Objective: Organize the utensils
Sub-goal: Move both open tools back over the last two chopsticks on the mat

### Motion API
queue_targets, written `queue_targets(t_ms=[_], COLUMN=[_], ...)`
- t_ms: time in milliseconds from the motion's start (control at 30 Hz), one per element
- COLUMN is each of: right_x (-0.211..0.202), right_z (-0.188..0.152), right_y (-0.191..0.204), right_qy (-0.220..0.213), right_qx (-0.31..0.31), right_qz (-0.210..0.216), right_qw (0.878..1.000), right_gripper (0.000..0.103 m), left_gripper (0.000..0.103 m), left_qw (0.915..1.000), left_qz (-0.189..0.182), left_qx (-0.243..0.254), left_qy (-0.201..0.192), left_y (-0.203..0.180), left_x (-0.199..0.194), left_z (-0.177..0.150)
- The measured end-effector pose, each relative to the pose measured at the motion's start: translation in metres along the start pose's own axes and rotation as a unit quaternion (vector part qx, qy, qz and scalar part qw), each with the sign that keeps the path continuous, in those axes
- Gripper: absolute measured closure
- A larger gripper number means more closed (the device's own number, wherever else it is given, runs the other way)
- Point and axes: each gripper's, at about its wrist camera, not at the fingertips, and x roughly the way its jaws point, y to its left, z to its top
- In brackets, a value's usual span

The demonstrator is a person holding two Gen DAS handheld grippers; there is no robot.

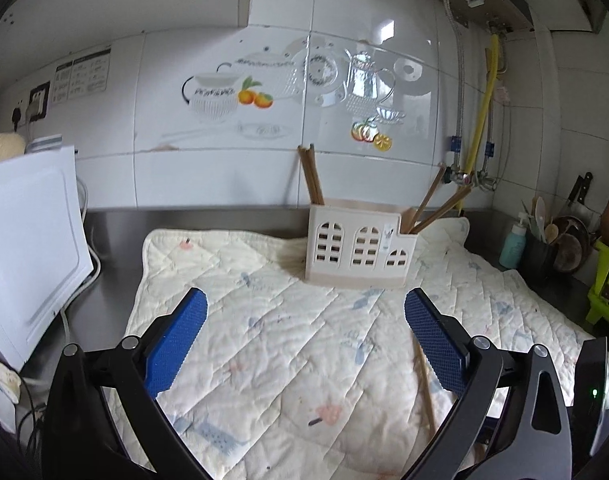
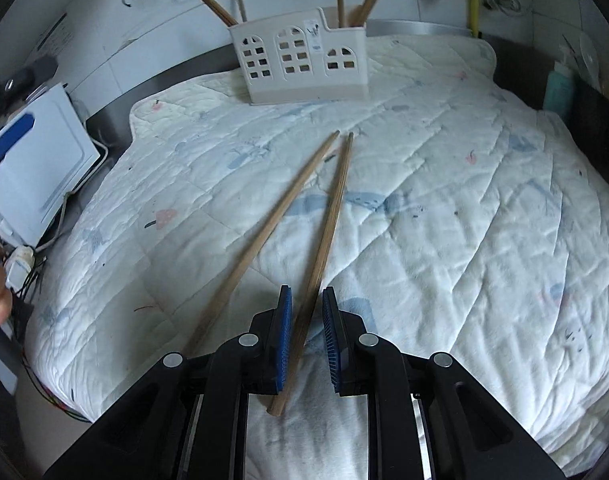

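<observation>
A cream utensil holder (image 1: 358,250) with arched windows stands at the back of the quilted mat (image 1: 284,340) and holds several wooden chopsticks; it also shows in the right wrist view (image 2: 304,60). Two loose wooden chopsticks lie on the mat: the left chopstick (image 2: 264,236) and the right chopstick (image 2: 324,236). My right gripper (image 2: 307,300) is low over the mat, its blue pads a narrow gap apart on either side of the right chopstick's near end, not clamped. My left gripper (image 1: 304,304) is wide open and empty above the mat.
A white appliance (image 1: 28,248) and cables stand at the left. A teal bottle (image 1: 512,244), a dark utensil pot and a green rack (image 1: 608,280) stand at the right. The tiled wall is behind the holder.
</observation>
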Motion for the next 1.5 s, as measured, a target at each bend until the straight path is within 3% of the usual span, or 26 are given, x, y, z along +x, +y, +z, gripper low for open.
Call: queue_targets(t_ms=[267,467,733,1133,1200,1500], right_x=[0.004,0.001,-0.019,-0.045,-0.046,-0.049], right_z=[0.000,-0.002,-0.004,0.000,0.001,0.009], right_y=[0.006,0.003,-0.013,-0.037,-0.041,-0.058], right_qy=[-0.010,-0.014,-0.037,-0.062,-0.063,-0.072], right_qx=[0.007,0.003,-0.013,-0.056,-0.058,-0.054], right_qz=[-0.030,-0.031,-0.035,-0.013,-0.006,0.010], right_qw=[0.999,0.999,0.999,0.996,0.996,0.996], right_gripper=[0.092,0.096,0.096,0.096,0.096,0.096], left_gripper=[0.005,0.005,0.005,0.005,0.009,0.059], left_qw=[0.9996,0.9992,0.9965,0.9878,0.9870,0.9785], left_qz=[0.005,-0.013,-0.039,-0.061,-0.055,-0.075], left_qx=[-0.023,-0.023,0.019,0.033,0.030,0.014], left_qy=[0.019,0.029,0.071,0.139,0.148,0.192], left_y=[0.010,0.006,-0.024,-0.074,-0.079,-0.093], left_x=[0.003,-0.004,-0.010,0.007,0.014,0.038], left_z=[-0.016,-0.026,-0.051,-0.092,-0.097,-0.114])
